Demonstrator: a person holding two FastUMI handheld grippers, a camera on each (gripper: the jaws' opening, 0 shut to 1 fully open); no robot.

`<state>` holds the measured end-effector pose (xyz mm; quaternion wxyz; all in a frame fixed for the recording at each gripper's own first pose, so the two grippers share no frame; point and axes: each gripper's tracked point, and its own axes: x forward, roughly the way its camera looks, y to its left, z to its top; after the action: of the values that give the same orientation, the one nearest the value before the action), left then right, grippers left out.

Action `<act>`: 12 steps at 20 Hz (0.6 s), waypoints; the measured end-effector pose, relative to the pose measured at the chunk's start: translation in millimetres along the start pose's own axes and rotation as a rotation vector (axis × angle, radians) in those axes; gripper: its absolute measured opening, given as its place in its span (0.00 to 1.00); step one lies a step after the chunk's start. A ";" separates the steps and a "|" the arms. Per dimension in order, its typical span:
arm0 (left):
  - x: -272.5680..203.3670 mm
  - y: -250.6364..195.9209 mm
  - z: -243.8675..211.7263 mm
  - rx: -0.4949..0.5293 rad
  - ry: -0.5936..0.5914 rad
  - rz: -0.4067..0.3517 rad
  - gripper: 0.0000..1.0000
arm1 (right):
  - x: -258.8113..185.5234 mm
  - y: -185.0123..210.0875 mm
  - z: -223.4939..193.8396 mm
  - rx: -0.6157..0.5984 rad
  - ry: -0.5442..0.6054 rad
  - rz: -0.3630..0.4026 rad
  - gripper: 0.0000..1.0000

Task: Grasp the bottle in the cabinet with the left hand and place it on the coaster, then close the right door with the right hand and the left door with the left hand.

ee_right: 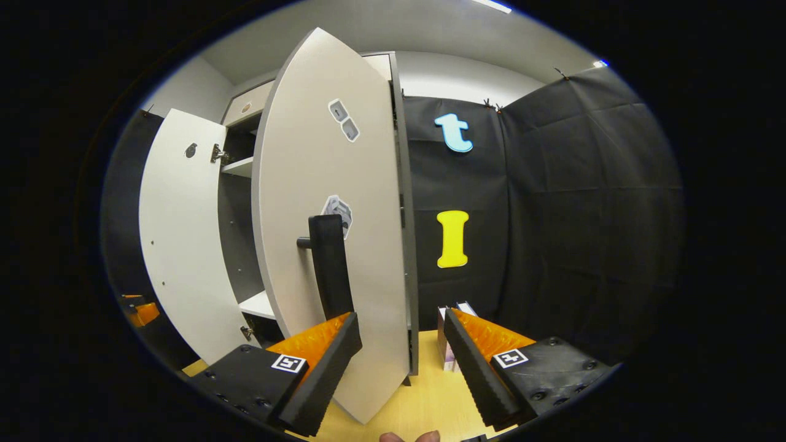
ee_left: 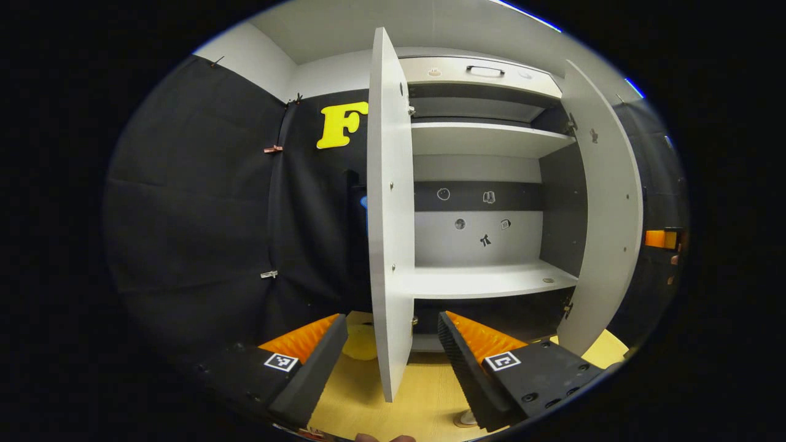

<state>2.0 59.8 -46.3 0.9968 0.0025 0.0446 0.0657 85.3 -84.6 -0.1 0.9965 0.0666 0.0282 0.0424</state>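
left gripper (ee_left: 393,362): ours is spread wide, empty, straddling the edge of the white flat-panel left door (ee_left: 390,233)
left door: wide open, edge-on to us
cabinet shelves (ee_left: 485,279): bare as far as we can see, so we reckon the bottle's already out; we can't make out bottle or coaster
right door (ee_right: 331,245): white panel with a black bar handle (ee_right: 330,264), partly swung in
right gripper (ee_right: 402,368): wide, empty, around the door's edge
risk: shove too fast and the door bounces back
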 end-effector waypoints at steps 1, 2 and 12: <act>0.1 3.7 -0.6 0.002 0.002 0.001 0.95 | 3.8 10.3 -0.7 -0.001 0.003 0.009 0.95; 1.7 7.5 -2.0 0.005 0.003 0.002 0.95 | 8.1 19.8 -1.7 -0.006 0.008 0.014 0.95; 8.0 35.1 -5.8 -0.015 0.002 -0.024 0.95 | 59.0 91.9 -2.6 -0.028 -0.007 0.037 0.96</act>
<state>4.8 95.6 -52.4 0.9975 -0.0057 0.0450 0.0543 136.4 11.7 6.7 0.9964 0.0534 0.0227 0.0610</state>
